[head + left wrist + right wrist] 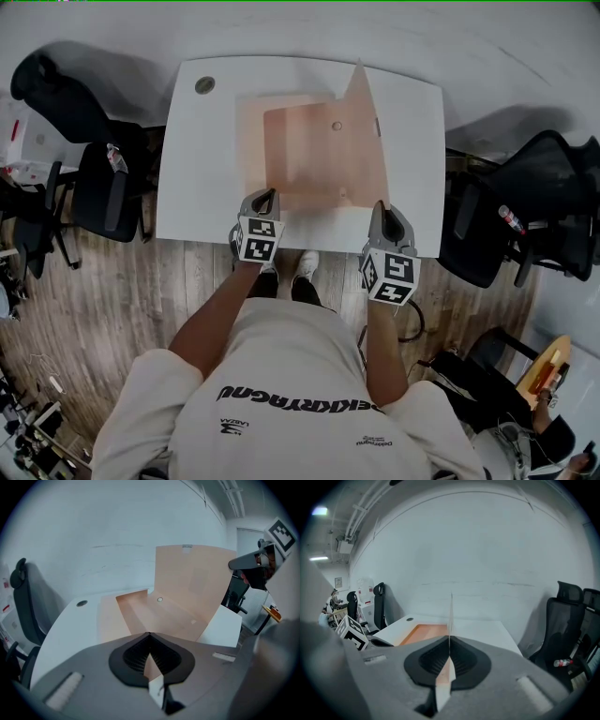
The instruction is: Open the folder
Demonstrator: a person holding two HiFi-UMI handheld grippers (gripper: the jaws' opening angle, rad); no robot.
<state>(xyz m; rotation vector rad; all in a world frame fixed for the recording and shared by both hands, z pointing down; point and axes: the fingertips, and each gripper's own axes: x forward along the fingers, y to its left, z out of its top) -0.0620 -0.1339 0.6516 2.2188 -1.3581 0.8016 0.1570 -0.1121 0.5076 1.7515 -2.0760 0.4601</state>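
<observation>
Peach plastic is pinched in both tongs: the left tongs are closed on the folder's near edge, and the right tongs grip its raised cover. The folder lies mid-bench.

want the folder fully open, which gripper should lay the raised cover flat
Right. The right gripper is shut on the upright cover at its near edge, so it can likely lay it over. The left gripper is shut on the lower sheet, holding it on the table.
</observation>
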